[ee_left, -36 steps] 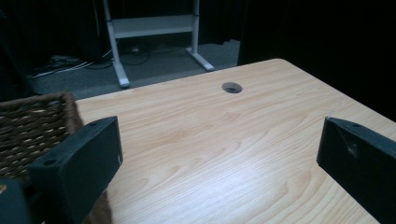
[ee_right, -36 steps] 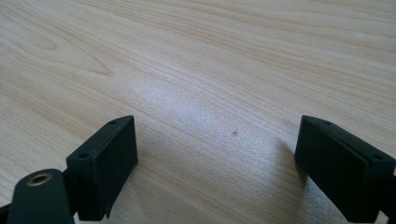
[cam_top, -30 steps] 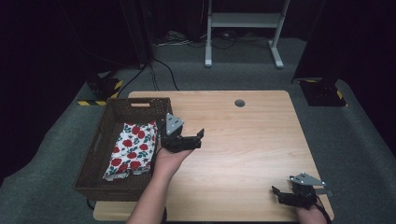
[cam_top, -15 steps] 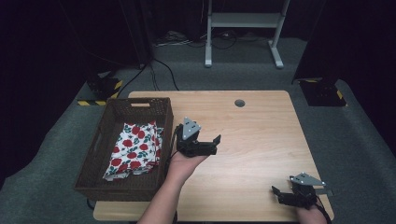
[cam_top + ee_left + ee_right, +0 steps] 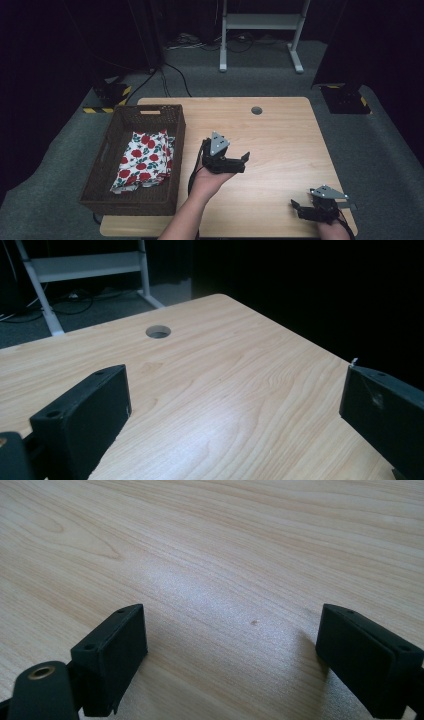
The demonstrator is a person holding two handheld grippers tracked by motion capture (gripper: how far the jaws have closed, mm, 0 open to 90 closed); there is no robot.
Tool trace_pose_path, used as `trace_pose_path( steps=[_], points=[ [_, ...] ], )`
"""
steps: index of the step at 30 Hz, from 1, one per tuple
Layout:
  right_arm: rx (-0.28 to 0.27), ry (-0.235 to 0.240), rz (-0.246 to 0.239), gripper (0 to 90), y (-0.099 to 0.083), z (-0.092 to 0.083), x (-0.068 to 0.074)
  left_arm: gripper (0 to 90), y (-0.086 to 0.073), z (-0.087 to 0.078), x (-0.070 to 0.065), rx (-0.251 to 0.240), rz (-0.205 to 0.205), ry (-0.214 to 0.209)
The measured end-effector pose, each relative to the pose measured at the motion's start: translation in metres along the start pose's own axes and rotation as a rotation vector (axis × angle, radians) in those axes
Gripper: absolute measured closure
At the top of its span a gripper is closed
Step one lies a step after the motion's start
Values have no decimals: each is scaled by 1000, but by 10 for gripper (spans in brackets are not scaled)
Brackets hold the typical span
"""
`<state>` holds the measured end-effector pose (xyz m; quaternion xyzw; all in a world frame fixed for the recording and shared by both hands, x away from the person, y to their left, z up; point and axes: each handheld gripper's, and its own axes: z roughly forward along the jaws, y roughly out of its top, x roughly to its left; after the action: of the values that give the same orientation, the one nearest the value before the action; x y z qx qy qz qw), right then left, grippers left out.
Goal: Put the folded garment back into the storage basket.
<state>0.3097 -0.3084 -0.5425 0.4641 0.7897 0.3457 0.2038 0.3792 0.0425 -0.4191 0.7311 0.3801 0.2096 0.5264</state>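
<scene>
A dark wicker basket [image 5: 150, 109] stands on the left part of the wooden table [image 5: 285, 135]. Inside it lies a folded white cloth with a red print [image 5: 145, 160]. My left gripper [image 5: 244, 162] hovers over the table's middle, right of the basket, pointing right. In the left gripper view, the left gripper [image 5: 235, 405] stands open, with bare wood between the jaws. Near the front right corner my right gripper [image 5: 296, 207] rests low over the table. The right gripper [image 5: 230, 650] is open too and holds nothing.
A round cable hole [image 5: 256, 110] sits near the table's far edge, and this hole [image 5: 158, 331] lies ahead of the left jaws. Behind the table stand a white metal frame [image 5: 260, 22] and floor cables [image 5: 185, 42]. Dark equipment bases [image 5: 345, 100] flank the table.
My left gripper has moved right, from beside the basket's edge out over the table's middle. The right gripper has stayed where it was.
</scene>
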Motion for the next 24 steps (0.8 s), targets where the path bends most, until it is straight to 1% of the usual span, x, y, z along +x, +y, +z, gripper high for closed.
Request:
trace_pose_path(
  steps=[4,6,8,10,11,12,15,16,17,18,21,24],
  points=[
    [-1,2,2,129,0,0,0,5,-7,3,-5,0,-4,-16],
    [2,-1,0,128,0,0,0,5,-10,5,-7,7,3,-18],
    [1,0,0,128,0,0,0,5,-17,8,-10,17,-1,-24],
    [2,-1,-2,128,0,0,1,6,-20,10,-11,24,0,-25],
    [2,-1,-2,128,0,0,1,5,-26,13,-13,31,9,-24],
    [2,-1,-2,128,0,0,1,5,-26,13,-13,31,9,-24],
    [2,-1,-2,128,0,0,1,5,-35,17,-17,44,18,-24],
    [2,-1,-3,128,0,0,1,5,-43,19,-20,52,25,-26],
    [2,-1,-3,128,0,0,1,5,-43,19,-20,52,25,-26],
    [2,0,-3,128,0,0,1,5,-47,21,-21,60,29,-25],
    [2,1,-5,128,0,0,1,4,-59,23,-23,80,40,-9],
    [2,1,-6,128,0,0,1,2,-71,25,-24,104,46,-5]
  ],
)
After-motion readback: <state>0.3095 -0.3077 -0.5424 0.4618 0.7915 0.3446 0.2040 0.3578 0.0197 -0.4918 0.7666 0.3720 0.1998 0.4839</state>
